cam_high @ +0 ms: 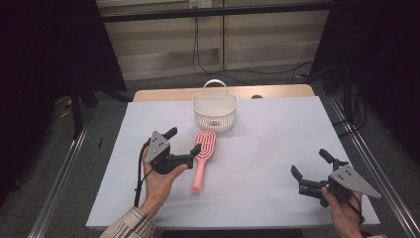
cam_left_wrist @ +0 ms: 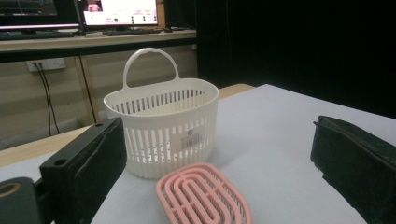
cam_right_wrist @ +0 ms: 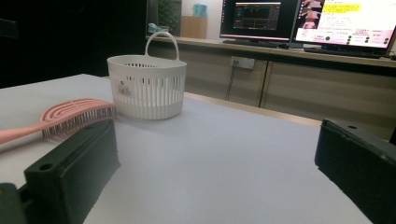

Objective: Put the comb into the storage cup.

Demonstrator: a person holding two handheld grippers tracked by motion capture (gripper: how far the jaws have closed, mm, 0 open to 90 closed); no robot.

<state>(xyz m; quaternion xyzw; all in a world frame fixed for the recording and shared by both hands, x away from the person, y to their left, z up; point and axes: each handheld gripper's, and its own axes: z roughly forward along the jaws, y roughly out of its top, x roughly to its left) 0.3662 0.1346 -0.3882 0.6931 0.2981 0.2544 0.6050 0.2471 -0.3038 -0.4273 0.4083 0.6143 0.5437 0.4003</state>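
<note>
**One camera overhead, two low over the bench**

The high view looked forward and down from the person's side, taking in the whole bench (cam_high: 257, 163), with the basket (cam_high: 214, 113) at its far middle and the brush (cam_high: 203, 157) nearer. The left gripper view sat low between its own tongs (cam_left_wrist: 219, 163), close to the basket (cam_left_wrist: 163, 130) and to the brush head (cam_left_wrist: 203, 196), and faced the desk behind. The right gripper view lay just as low between its tongs (cam_right_wrist: 215, 168) but farther off, seeing the basket (cam_right_wrist: 147, 86) and brush (cam_right_wrist: 60, 116) at its left. All three shared basket and brush.
</note>
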